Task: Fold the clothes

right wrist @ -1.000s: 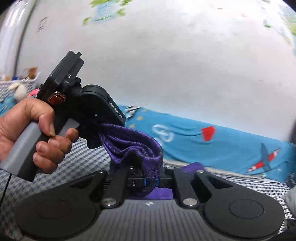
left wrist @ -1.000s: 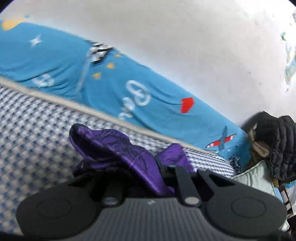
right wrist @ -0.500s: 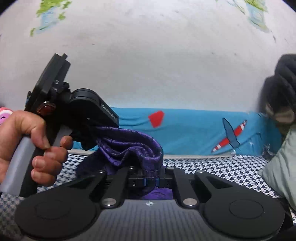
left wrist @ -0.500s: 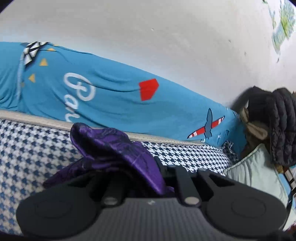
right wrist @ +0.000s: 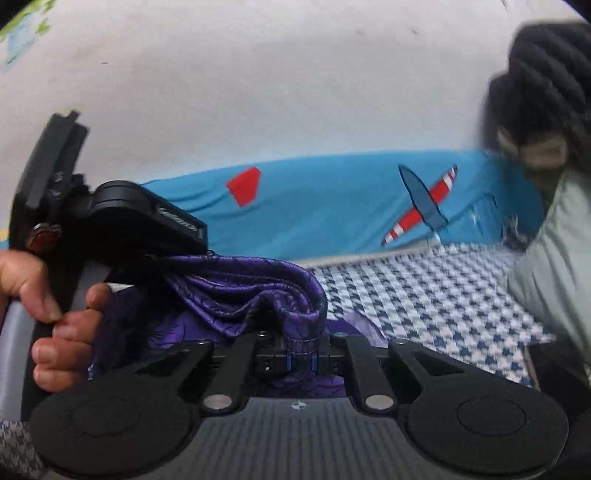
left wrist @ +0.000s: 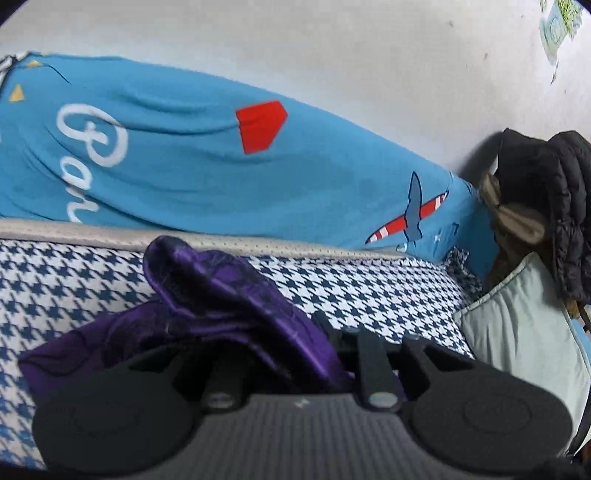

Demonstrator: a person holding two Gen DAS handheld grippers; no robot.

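The shiny purple satin garment (right wrist: 255,291) hangs bunched between both claws, its long axis running left to right above the blue-and-white houndstooth bed (right wrist: 424,295). The right claw (right wrist: 299,360) is clamped on its stitched hem; the left claw (left wrist: 332,354) pinches another fold. A white wall (left wrist: 332,55) stands behind.

You've got a blue-and-white houndstooth bedcover (left wrist: 369,288) spread across the lower half of your left view, a pale trim strip along its far edge. Behind it, a bright blue sheet (left wrist: 184,166) runs along the white wall (left wrist: 295,44), showing white lettering at 9 o'clock, a red patch near centre and a striped plane toward 3 o'clock. At 3 o'clock a black padded jacket (left wrist: 546,192) sits above a pale grey pillow (left wrist: 517,332). Green stickers (left wrist: 557,22) mark the wall at 1 o'clock.
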